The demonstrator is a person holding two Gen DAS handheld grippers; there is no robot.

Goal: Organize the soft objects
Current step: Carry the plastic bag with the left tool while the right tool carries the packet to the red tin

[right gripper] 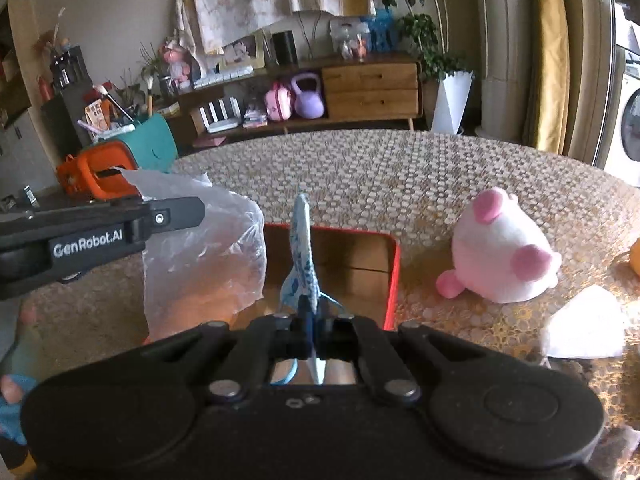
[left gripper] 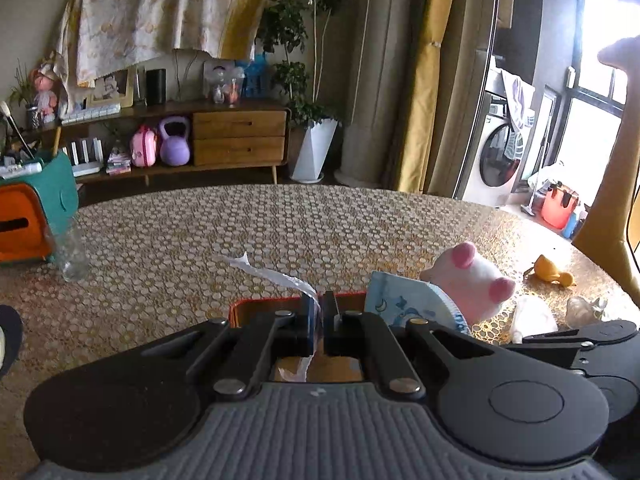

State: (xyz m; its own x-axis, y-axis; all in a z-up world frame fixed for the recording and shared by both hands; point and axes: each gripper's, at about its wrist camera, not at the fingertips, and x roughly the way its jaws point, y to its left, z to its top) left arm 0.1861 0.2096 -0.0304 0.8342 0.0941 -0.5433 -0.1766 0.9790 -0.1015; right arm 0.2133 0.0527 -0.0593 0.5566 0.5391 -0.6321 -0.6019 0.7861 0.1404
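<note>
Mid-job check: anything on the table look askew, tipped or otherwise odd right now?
Only minor things. The pink plush toy lies tipped on its side beside the red-rimmed box, not in it. A white mask lies loose on the tablecloth near it. Nothing looks spilled or damaged.

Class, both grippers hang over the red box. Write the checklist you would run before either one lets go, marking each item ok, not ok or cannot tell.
1. Left gripper clamped on clear plastic bag: ok.
2. Right gripper clamped on blue patterned face mask: ok.
3. Red box open, floor showing: ok.
4. Mask above box opening: ok.
5. Bag fully over box: cannot tell.
6. Pink plush toy outside box, apart from it: ok.
</note>
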